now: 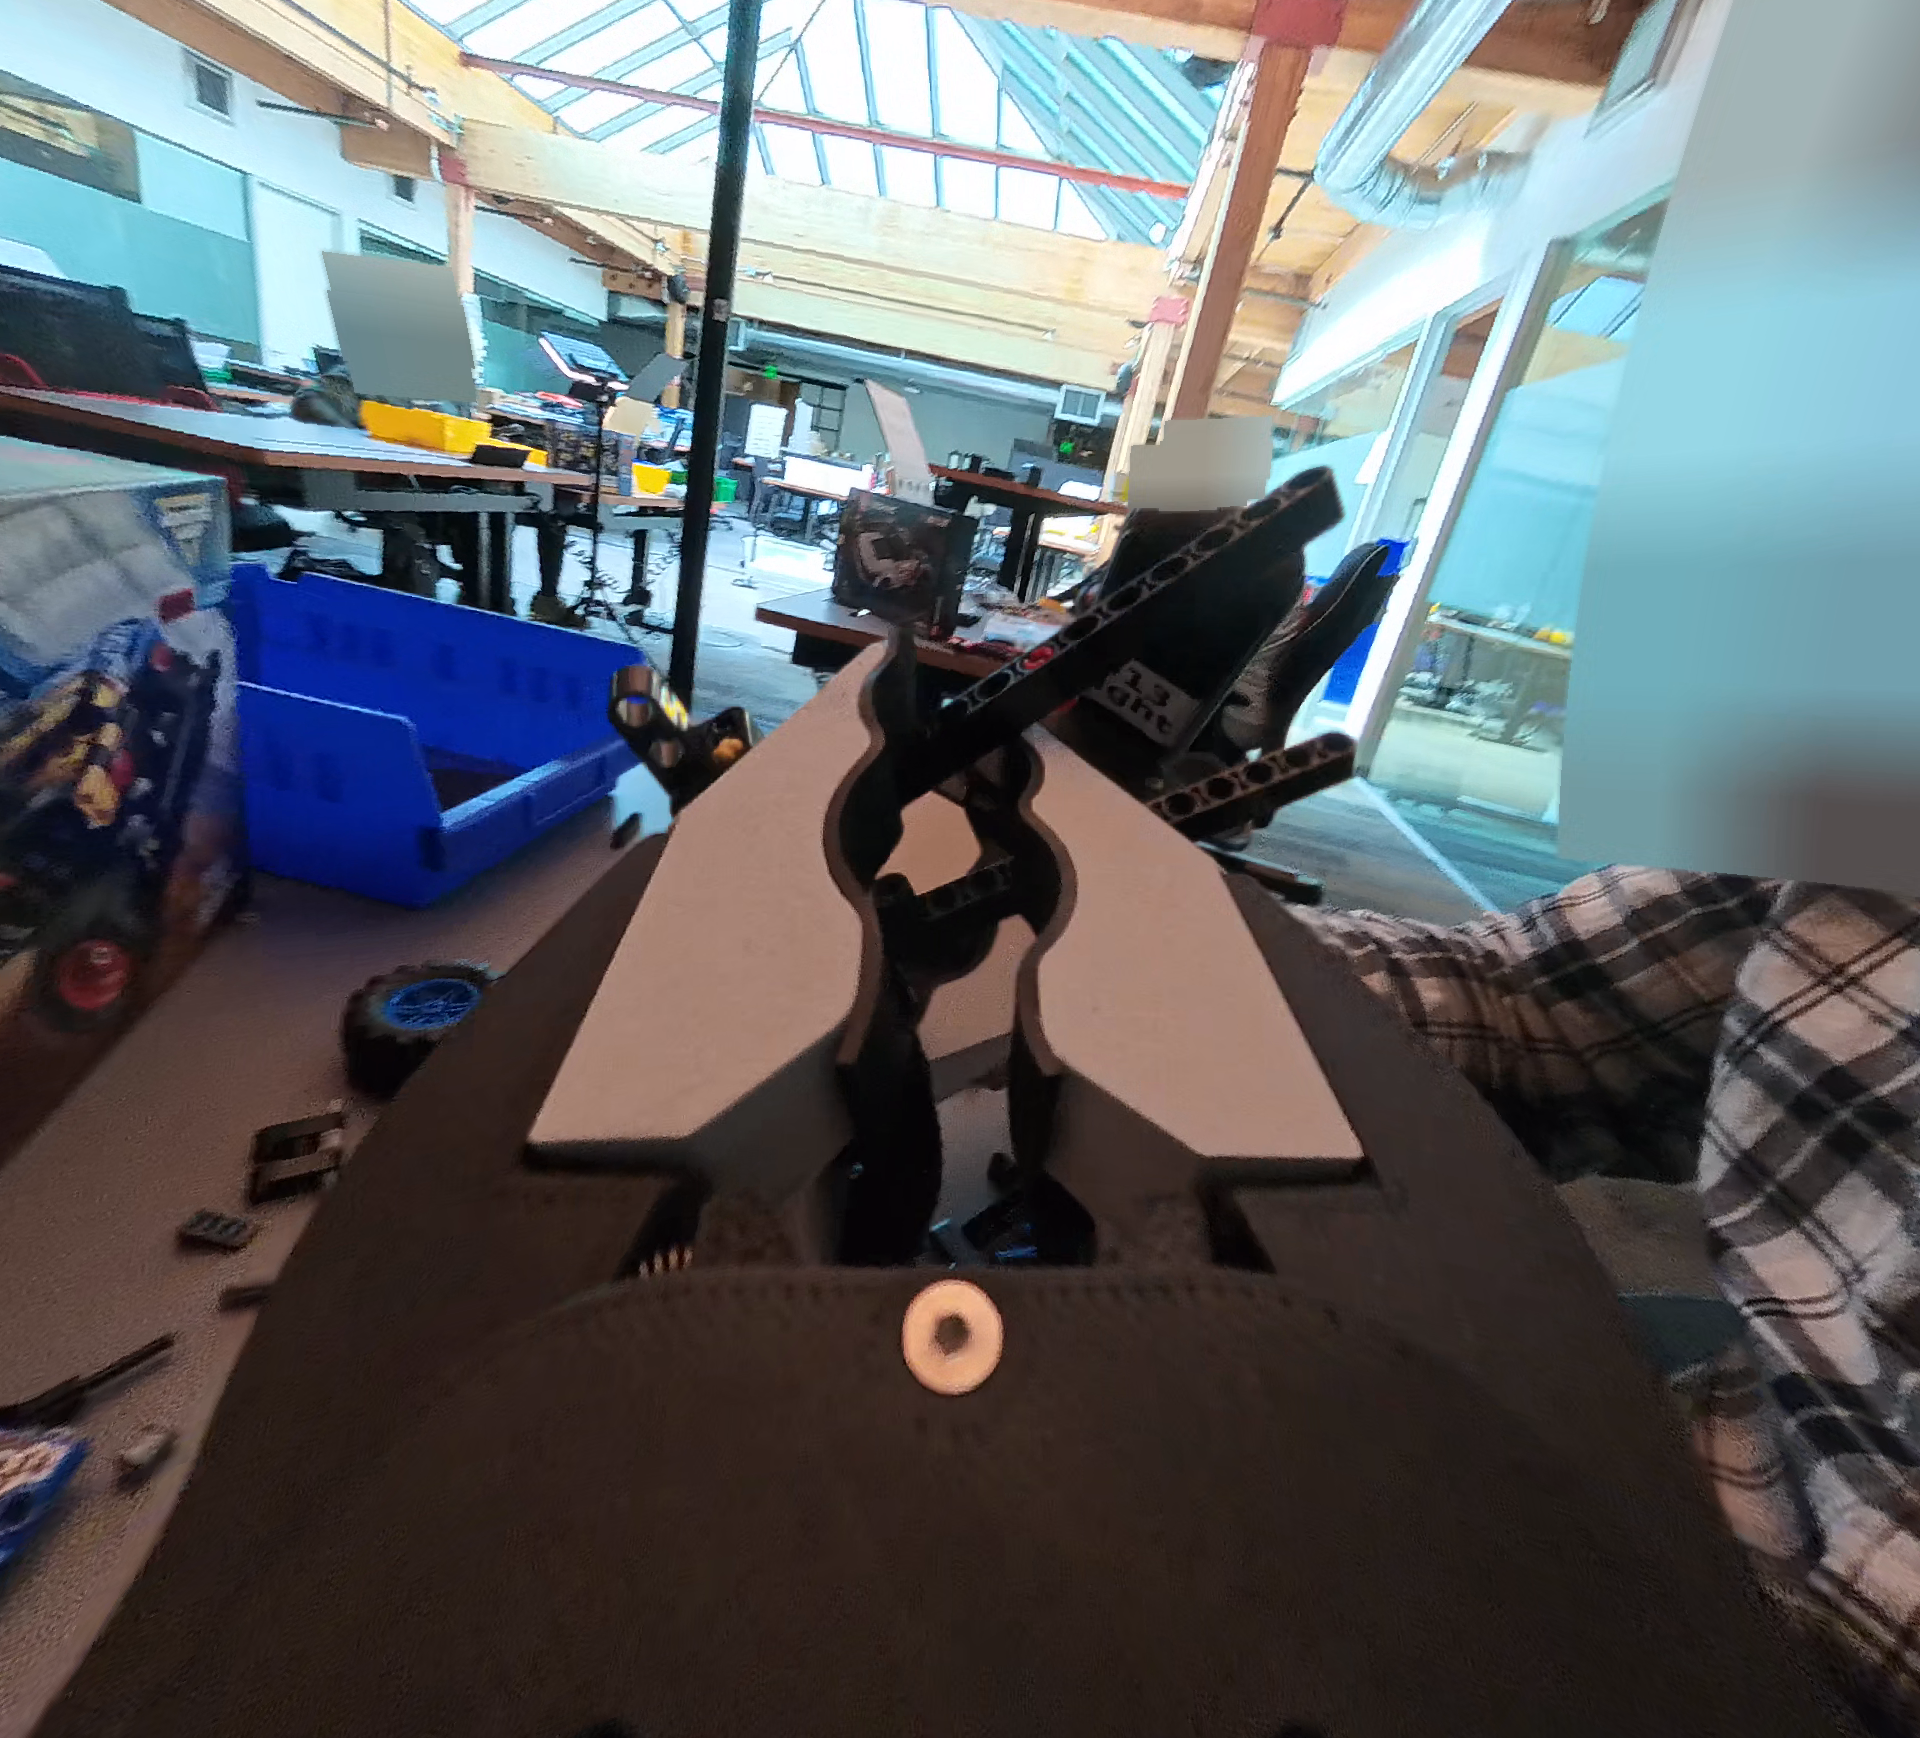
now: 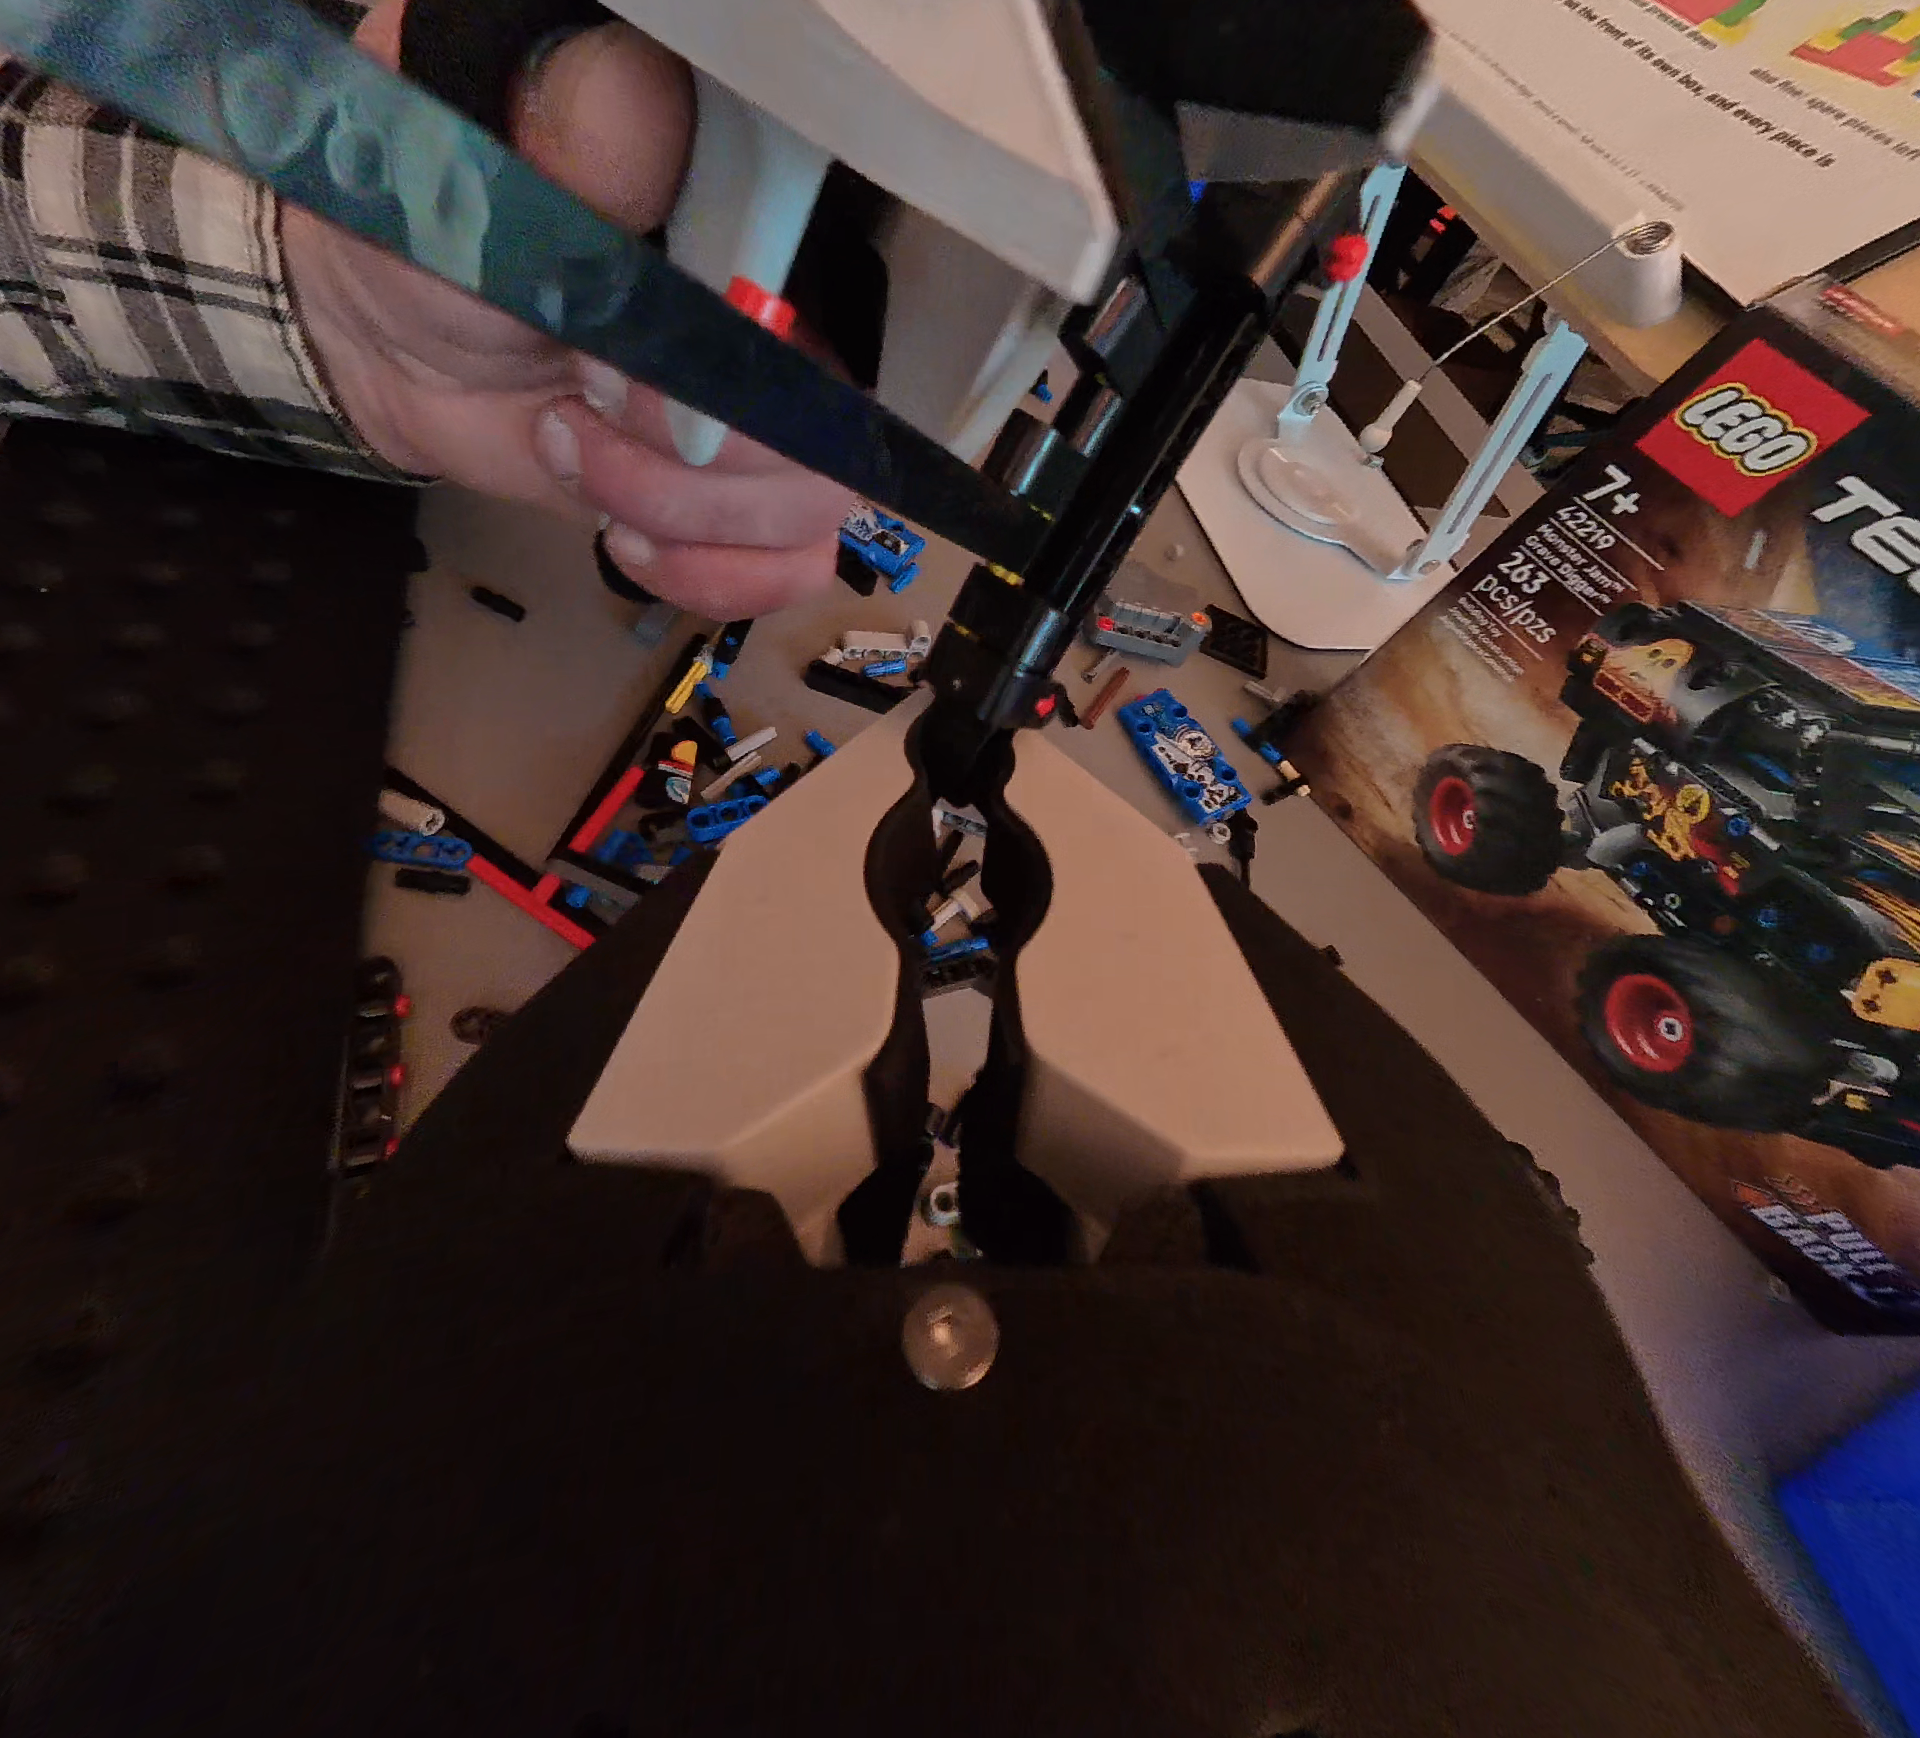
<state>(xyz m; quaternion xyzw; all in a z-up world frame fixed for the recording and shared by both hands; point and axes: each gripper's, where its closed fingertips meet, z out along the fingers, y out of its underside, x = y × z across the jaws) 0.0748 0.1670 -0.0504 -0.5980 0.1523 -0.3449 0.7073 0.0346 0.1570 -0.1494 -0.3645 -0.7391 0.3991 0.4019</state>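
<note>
Across the bench (image 2: pixel 499 753) lay many loose bricks (image 2: pixel 727 805) while my left gripper (image 1: pixel 951 753) and right gripper (image 2: pixel 961 753) both clamped one half-built black beam frame (image 2: pixel 1081 493).

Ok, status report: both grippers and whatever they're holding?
Left gripper shut on black frame. Right gripper shut on the same frame, held above loose pieces. Toy box beside.

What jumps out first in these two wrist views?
Both grippers clamp one black beam assembly held up over the table: the right gripper pinches its lower end, and the left gripper grips where its holed beams cross. Beneath it, small blue, black and red loose pieces litter the grey table. A monster-truck toy box stands at right in the right wrist view; a blue bin sits at left in the left one.
</note>
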